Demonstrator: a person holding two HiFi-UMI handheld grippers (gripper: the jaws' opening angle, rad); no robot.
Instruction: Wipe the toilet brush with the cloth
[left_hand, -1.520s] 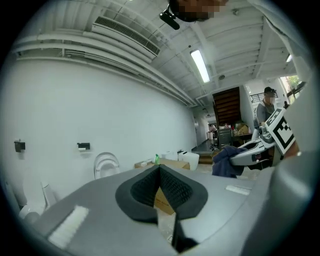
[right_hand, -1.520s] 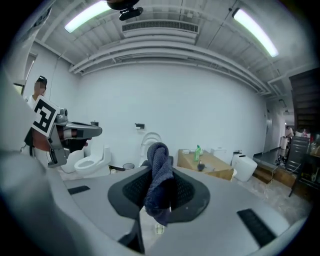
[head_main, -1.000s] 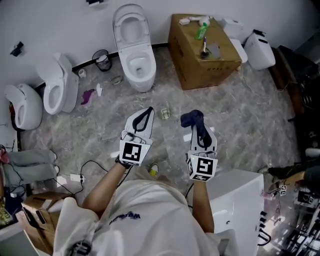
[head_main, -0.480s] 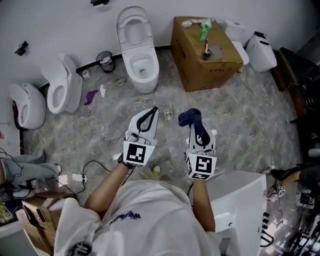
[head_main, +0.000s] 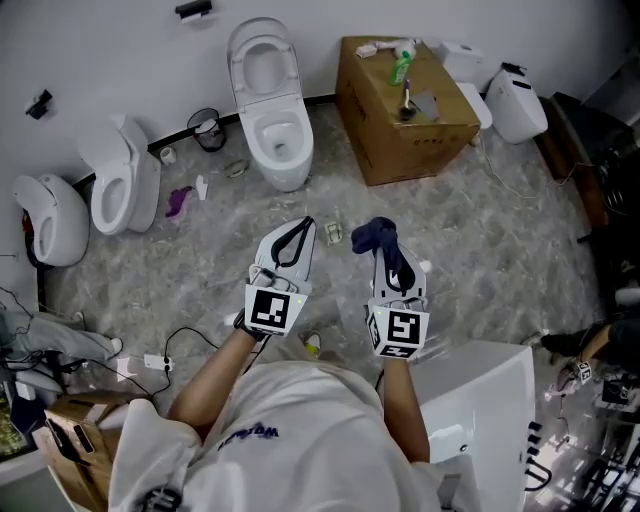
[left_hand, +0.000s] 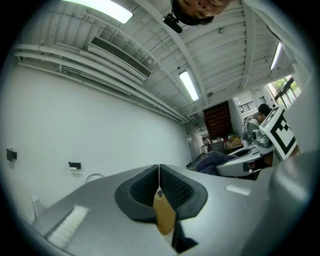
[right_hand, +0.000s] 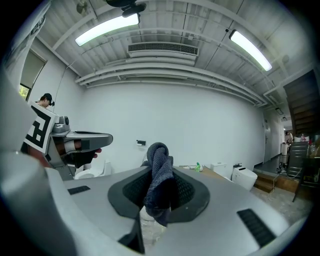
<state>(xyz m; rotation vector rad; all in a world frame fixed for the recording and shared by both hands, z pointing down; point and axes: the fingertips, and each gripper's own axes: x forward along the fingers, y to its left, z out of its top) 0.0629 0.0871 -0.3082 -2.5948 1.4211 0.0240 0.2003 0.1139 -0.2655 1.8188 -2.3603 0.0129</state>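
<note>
Vs 1 s ago: right tool (head_main: 384, 250) with its cloth (head_main: 373, 235) has drifted slightly toward the left tool (head_main: 299, 229); the left tool sits about where it was.

Left to right in the head view:
- Far left, two white toilets by the wall, the outer toilet (head_main: 45, 215) and the next toilet (head_main: 122, 180); a purple item (head_main: 178, 200) lies on the floor (head_main: 480, 250) beside them, and a wire bin (head_main: 206, 128) stands by the wall.
- Open toilet (head_main: 272, 105) against the wall, ahead of the tools.
- Left tool is held over the floor; in the left gripper view the pads are pressed together with nothing pinched. A tan patch shows below them, can't tell what it is.
- Right tool is just beside it, with a gap between them. Its jaws are pinching the dark blue cloth, and a bunched end sticks out past the tips; the cloth is in the air, clear of the floor.
- Cardboard box (head_main: 405, 120) sits right of the open toilet; a green bottle (head_main: 401, 65) and small dark items are on top.
- White tank unit (head_main: 516, 100) is at far right by the wall; a white fixture (head_main: 470, 400) is at bottom right, next to the person.

Toilet brush: can't tell which of the small items it is; neither tool is touching one.
</note>
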